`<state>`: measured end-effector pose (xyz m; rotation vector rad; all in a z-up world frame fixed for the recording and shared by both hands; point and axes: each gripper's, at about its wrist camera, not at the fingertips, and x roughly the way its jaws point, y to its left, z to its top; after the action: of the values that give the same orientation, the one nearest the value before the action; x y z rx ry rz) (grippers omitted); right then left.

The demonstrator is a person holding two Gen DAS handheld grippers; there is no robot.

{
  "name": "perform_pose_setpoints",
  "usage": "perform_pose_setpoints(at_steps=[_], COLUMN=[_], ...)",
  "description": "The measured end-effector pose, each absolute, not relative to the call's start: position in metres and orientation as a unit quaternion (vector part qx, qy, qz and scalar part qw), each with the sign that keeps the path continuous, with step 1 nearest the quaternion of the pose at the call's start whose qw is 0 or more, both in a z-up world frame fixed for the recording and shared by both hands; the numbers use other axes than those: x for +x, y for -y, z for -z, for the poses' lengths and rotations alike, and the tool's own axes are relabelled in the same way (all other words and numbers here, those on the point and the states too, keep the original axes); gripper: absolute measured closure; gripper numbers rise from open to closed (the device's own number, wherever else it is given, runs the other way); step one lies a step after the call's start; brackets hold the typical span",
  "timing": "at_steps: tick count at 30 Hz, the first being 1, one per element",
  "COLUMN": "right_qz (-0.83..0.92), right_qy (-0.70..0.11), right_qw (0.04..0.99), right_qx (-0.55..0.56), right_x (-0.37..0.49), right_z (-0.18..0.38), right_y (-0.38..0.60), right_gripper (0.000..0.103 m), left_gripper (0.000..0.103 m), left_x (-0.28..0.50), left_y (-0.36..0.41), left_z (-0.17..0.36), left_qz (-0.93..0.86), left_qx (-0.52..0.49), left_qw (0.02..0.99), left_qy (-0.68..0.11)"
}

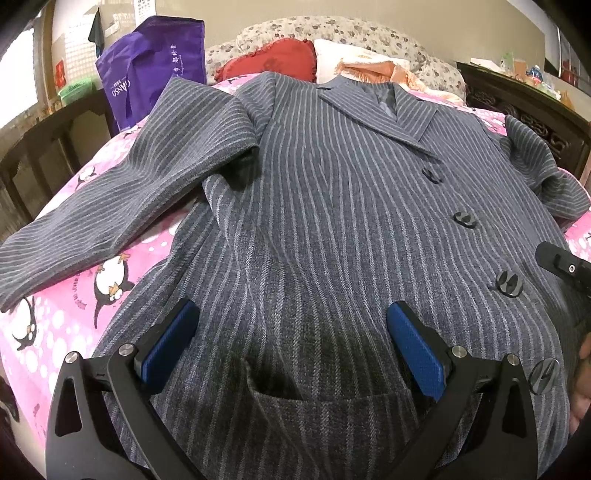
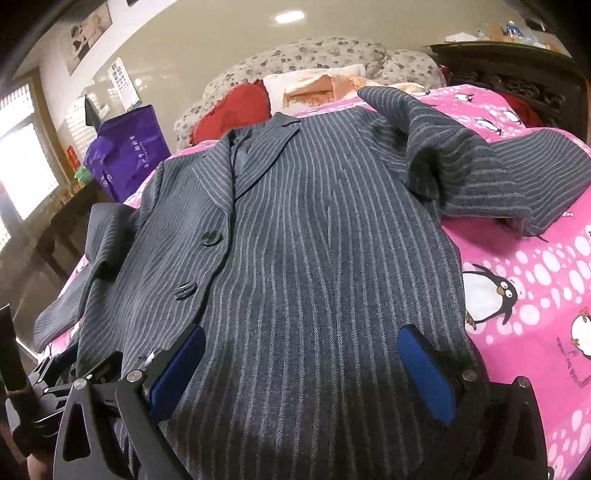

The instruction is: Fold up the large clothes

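A grey pinstriped jacket (image 1: 317, 206) lies face up and buttoned on a pink penguin-print bed cover (image 1: 66, 314). Its collar points away from me. One sleeve (image 1: 110, 206) stretches out to the left in the left wrist view. The other sleeve (image 2: 517, 177) lies bent on the right in the right wrist view. My left gripper (image 1: 293, 332) hovers open over the jacket's lower front, just above a pocket flap (image 1: 317, 402). My right gripper (image 2: 301, 354) is open over the jacket (image 2: 317, 240) near its hem, with only cloth between the blue pads.
A purple tote bag (image 1: 147, 77) stands at the bed's far left corner. Red (image 1: 273, 61) and floral pillows (image 1: 332, 33) lie at the head. Dark carved wooden furniture (image 1: 524, 99) flanks the right side. Part of the other gripper (image 1: 561, 264) shows at the right edge.
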<state>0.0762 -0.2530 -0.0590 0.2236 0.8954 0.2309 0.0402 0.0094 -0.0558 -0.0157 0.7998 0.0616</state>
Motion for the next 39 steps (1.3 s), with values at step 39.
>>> perform_pose_setpoints(at_steps=[39], right_qz=[-0.124], right_qy=[-0.494], right_qw=[0.86], right_qx=[0.025], right_x=[0.078], right_z=[0.069], right_y=[0.239], right_gripper=[0.0], left_gripper=[0.0], left_x=[0.049], left_y=[-0.015], left_z=[0.056], left_qz=[-0.021], left_qx=[-0.021], left_qw=[0.913], left_qy=[-0.407])
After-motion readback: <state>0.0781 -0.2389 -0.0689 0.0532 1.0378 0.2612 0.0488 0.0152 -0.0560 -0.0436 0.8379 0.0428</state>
